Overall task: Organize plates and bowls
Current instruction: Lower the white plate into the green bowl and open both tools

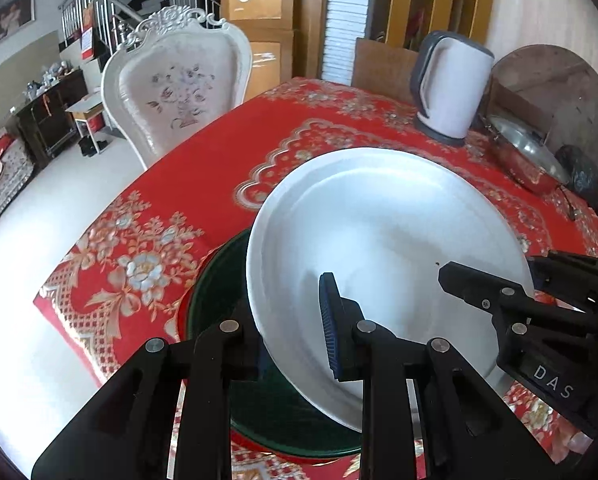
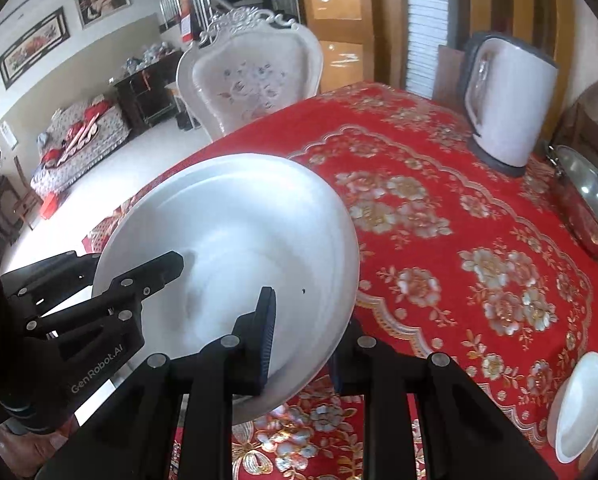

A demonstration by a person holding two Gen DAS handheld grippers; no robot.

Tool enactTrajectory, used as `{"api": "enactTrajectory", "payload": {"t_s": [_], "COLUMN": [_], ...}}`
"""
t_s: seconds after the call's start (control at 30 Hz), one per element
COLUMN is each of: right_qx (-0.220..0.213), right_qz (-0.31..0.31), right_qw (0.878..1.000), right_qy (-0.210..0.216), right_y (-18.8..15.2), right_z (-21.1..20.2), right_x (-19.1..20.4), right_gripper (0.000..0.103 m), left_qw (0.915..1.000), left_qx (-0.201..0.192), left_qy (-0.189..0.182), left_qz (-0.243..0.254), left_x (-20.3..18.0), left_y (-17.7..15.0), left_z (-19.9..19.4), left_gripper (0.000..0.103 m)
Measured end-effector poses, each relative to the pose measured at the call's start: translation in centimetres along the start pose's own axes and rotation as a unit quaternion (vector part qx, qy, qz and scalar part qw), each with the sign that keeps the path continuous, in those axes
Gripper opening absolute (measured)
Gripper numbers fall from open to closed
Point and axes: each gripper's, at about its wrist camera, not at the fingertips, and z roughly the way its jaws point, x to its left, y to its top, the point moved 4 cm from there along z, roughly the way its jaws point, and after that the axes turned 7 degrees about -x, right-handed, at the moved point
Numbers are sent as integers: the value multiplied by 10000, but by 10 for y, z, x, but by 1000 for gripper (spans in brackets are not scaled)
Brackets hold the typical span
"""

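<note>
Left wrist view: a large white plate (image 1: 387, 248) fills the centre of the frame, round, glossy and plain, with a broad raised rim, a shallow well and one small dark speck near its right side. It is held tilted above the desk (image 1: 203, 176), its lower left edge overlapping a dark green plate (image 1: 215, 292) that lies flat on the red floral tablecloth (image 1: 147, 248) at lower centre. The left gripper (image 1: 295, 344), at the bottom of the frame, is clamped on the near rim of the white plate: one blue-ribbed pad lies on the upper face, the other finger passes beneath the rim. The right gripper (image 1: 451, 276) enters from the right edge and grips the opposite rim, one black finger lying over the plate's face.

Right wrist view: the same white plate (image 2: 239, 248) occupies the left-centre, with the right gripper (image 2: 303, 344) closed on its lower right rim and the left gripper (image 2: 171, 264) closed on its left rim. A smaller white bowl (image 2: 579, 404) sits on the cloth at lower right, well apart from the plate. A white electric kettle (image 2: 507, 108) stands at upper right, with a metal-lidded red pot (image 2: 591, 204) beside it at the right edge. An ornate pale chair (image 2: 255, 76) stands behind the desk at upper centre.
</note>
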Motion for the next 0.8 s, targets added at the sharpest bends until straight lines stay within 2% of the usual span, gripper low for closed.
{"api": "enactTrajectory", "payload": {"t_s": [0.47, 0.7, 0.77, 0.8], "right_qx": [361, 401, 397, 369], "right_qz": [-224, -223, -189, -183], "right_qw": [9991, 9989, 9989, 9990], "right_qy": [19, 96, 155, 144], "right_y": [-14, -16, -15, -14], "right_z": [23, 23, 20, 18], "right_x": [24, 29, 29, 29], "right_gripper": [26, 27, 30, 32], "left_qw": [9994, 9990, 9988, 9986], "left_qx": [264, 89, 15, -11], "left_qy": [208, 429, 477, 515], "left_qz": [37, 120, 115, 115], "left_x": [15, 20, 21, 21], "left_y": [-23, -22, -19, -18], "left_z": [17, 11, 9, 8], "left_gripper": [22, 22, 26, 32]}}
